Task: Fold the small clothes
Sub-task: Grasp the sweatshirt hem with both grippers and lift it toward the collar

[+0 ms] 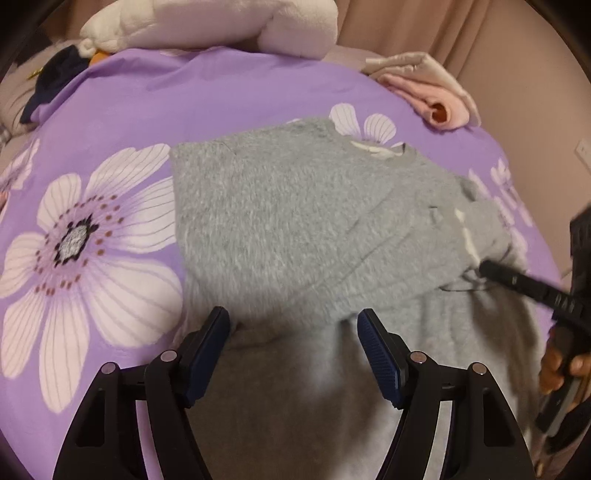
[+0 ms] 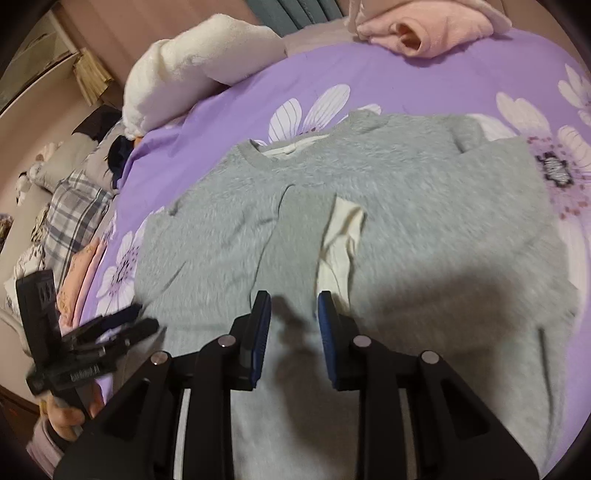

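Left gripper (image 1: pixel 293 319) with black angular arms, silver round pivot screws, dark blue ribbed pads (image 1: pixel 376 347), right gripper (image 2: pixel 293 302) built alike, white lettering on black body, pale lilac sleeve (image 2: pixel 44 448)

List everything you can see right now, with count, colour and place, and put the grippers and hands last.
sweatshirt: one, grey with cream lining, spread on the bedspread, sleeves folded across the body.
bedspread: one, purple with white flowers, under the sweatshirt.
pink garment: one, pale pink, folded at the far edge of the bed.
plush blanket: one, white, bundled at the far side.
plaid cloth: one, grey and white, beside the bed.
dark item: one, navy, far corner; too small to identify.
curtain: beige, behind the bed.
left gripper: black, blue pads, jaws open above the sweatshirt.
right gripper: black, blue pads, narrow gap, nothing pinched.
hands: two, each holding a gripper handle.
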Demonstrator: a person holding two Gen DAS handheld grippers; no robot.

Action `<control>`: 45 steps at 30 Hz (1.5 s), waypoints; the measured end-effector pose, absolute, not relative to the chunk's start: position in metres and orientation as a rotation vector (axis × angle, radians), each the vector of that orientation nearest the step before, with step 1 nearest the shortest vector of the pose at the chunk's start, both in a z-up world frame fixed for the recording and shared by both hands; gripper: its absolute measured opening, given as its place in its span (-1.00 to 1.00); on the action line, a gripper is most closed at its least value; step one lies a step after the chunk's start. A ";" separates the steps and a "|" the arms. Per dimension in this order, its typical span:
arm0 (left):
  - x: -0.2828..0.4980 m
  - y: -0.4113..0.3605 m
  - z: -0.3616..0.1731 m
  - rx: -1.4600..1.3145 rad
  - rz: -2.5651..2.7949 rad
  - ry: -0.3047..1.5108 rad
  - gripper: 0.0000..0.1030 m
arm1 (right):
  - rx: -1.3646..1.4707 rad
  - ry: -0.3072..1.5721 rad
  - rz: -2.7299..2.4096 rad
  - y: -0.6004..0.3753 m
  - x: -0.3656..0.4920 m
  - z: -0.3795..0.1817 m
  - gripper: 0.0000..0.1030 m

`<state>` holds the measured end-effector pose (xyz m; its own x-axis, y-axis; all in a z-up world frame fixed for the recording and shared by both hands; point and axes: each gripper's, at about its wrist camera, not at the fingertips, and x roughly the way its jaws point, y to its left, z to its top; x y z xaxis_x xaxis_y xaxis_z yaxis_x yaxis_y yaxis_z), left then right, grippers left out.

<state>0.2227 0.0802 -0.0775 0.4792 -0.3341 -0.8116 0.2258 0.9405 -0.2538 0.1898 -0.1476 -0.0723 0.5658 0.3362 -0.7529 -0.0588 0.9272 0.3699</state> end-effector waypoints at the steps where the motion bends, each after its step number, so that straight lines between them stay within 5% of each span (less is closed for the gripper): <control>1: 0.217 0.085 -0.073 -0.142 -0.354 1.016 0.40 | 0.310 0.940 0.232 -0.150 0.181 -0.070 -0.40; 8: 0.166 0.117 -0.064 -0.242 -0.374 1.006 0.48 | 0.358 0.887 0.252 -0.178 0.109 -0.063 -0.06; 24: 0.056 0.088 -0.085 0.025 -0.318 1.015 0.48 | -0.056 0.973 0.211 -0.145 0.010 -0.091 0.05; 33: 0.031 0.147 -0.083 -0.364 -0.363 1.080 0.54 | 0.263 0.936 0.216 -0.214 -0.036 -0.066 0.28; 45: 0.044 0.144 -0.095 -0.613 -0.519 1.105 0.74 | 0.713 0.908 0.208 -0.265 -0.042 -0.103 0.32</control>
